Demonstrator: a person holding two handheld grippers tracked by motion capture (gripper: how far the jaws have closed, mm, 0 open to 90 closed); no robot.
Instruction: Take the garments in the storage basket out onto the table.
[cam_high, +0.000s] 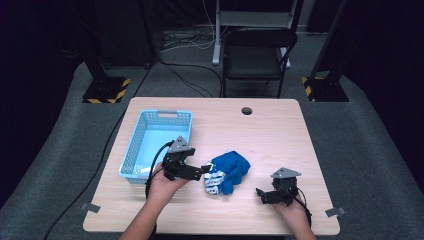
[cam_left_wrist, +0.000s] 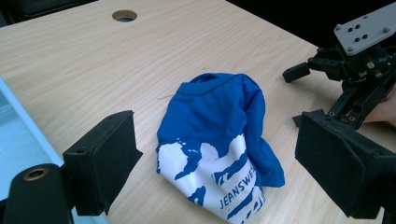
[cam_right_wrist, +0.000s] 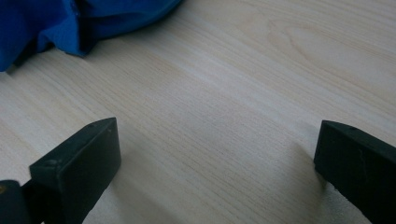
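Note:
A crumpled blue T-shirt with a white print (cam_high: 227, 172) lies near the middle of the wooden table (cam_high: 260, 135). My left gripper (cam_high: 206, 169) hovers at its left edge, jaws wide open and nothing held. In the left gripper view the shirt (cam_left_wrist: 219, 140) lies just beyond and between the spread jaws of that gripper (cam_left_wrist: 217, 161). My right gripper (cam_high: 261, 194) rests low on the table to the shirt's right, open and empty. In the right gripper view its jaws (cam_right_wrist: 217, 158) frame bare wood, with a blue fold of the shirt (cam_right_wrist: 56, 23) at the top left.
A light blue plastic basket (cam_high: 131, 155) stands on the table's left side, right behind my left hand. A round cable hole (cam_high: 246, 110) sits near the far edge. A black chair (cam_high: 257, 55) stands behind the table. The other gripper (cam_left_wrist: 359, 60) shows at the left gripper view's right.

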